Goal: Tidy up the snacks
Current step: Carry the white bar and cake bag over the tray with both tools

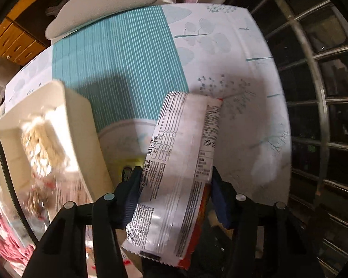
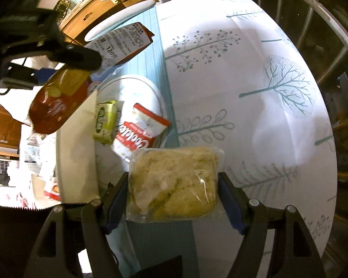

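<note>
My left gripper (image 1: 175, 180) is shut on a red and white snack packet (image 1: 181, 162), held above the table with its printed white back facing the camera. The same packet (image 2: 60, 97) shows in the right wrist view, hanging from the left gripper's black arm over a cream box (image 2: 77, 153). My right gripper (image 2: 174, 183) is shut on a clear-wrapped yellow cake (image 2: 174, 183), held above the table. A white plate (image 2: 150, 90) holds a green packet (image 2: 105, 121) and a red and white cookie packet (image 2: 139, 134).
The cream box (image 1: 81, 125) stands at the left and holds wrapped snacks. The table has a white tree-print cloth (image 2: 243, 92) with a teal striped band (image 1: 118, 64). A metal rail (image 1: 313, 69) runs along the right. A grey chair seat (image 1: 99, 7) is beyond the table.
</note>
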